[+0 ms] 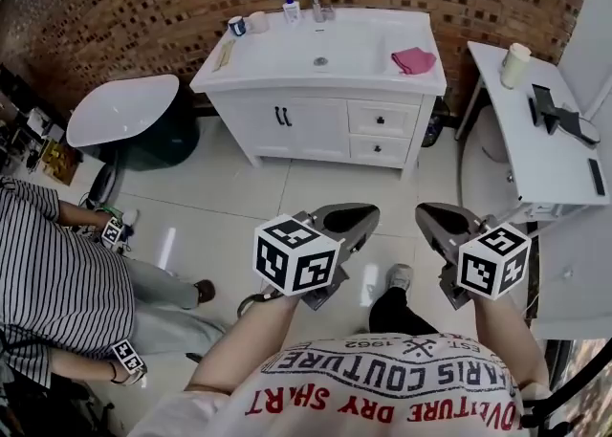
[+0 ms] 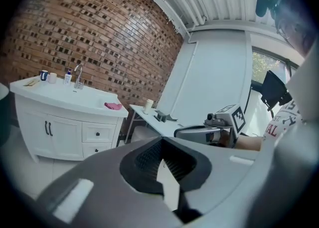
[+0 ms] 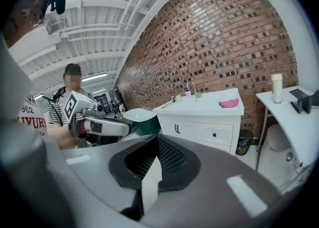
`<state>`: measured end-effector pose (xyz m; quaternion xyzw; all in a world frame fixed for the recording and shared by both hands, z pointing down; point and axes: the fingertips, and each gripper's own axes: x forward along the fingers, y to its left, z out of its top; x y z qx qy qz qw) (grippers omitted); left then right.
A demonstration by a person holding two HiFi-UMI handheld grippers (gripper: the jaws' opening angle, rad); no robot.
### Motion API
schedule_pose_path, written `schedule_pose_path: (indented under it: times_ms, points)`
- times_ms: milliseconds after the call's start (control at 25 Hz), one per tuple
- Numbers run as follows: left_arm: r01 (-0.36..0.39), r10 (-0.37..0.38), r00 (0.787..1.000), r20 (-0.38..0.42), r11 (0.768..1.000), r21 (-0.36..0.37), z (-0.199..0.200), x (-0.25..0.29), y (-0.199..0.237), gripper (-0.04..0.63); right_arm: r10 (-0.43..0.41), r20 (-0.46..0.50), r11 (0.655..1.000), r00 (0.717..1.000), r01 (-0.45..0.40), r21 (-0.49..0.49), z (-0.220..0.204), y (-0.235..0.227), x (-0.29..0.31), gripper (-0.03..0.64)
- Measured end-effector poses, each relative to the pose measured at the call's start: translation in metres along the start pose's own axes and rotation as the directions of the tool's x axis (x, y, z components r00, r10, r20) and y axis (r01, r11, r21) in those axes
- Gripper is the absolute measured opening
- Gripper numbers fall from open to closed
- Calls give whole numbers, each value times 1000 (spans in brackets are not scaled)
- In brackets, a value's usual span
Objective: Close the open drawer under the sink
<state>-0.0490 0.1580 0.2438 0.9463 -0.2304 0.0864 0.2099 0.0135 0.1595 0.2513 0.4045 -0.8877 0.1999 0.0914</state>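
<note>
In the head view, open tiled floor (image 1: pixel 287 196) lies between the person and the white cabinet (image 1: pixel 287 124) against the brick wall. A round white table (image 1: pixel 120 110) bounds that floor on the left, and a white bench (image 1: pixel 535 129) bounds it on the right. A seated person in a striped shirt (image 1: pixel 57 282) is at the lower left. The two drawers (image 1: pixel 382 134) sit one above the other at the right of the cabinet front, under the sink (image 1: pixel 320 48). Whether either stands out cannot be told from here. The left tool (image 1: pixel 354 220) and right tool (image 1: pixel 442 220) are held side by side, well apart from the cabinet and pointing toward it.

In the left gripper view, the jaws meet at their tips with nothing between them, and the drawers lie far off to the left.

In the right gripper view, the jaws are likewise together and empty, with the drawers beyond them to the right, across clear floor.
</note>
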Motion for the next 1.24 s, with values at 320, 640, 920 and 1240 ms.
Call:
schedule_pose_path:
  times_ms: [320, 640, 920, 1240]
  points:
    - [-3, 2, 999, 46, 1000, 23, -5, -19, -26, -3, -1, -39, 998, 999, -1, -63, -11, 34, -33, 5]
    - [-39, 37, 998, 46, 998, 45, -13, -23, -42, -3, 28, -27, 997, 999, -30, -69, -22, 43, -47, 5]
    - [-65, 62, 998, 31, 995, 73, -18, -28, -50, -3, 41, -31, 997, 999, -43, -66, -29, 48, -51, 5]
    - [-65, 63, 997, 38, 995, 73, -24, -28, -56, -3, 52, -38, 998, 998, -54, -43, -39, 46, -52, 5]
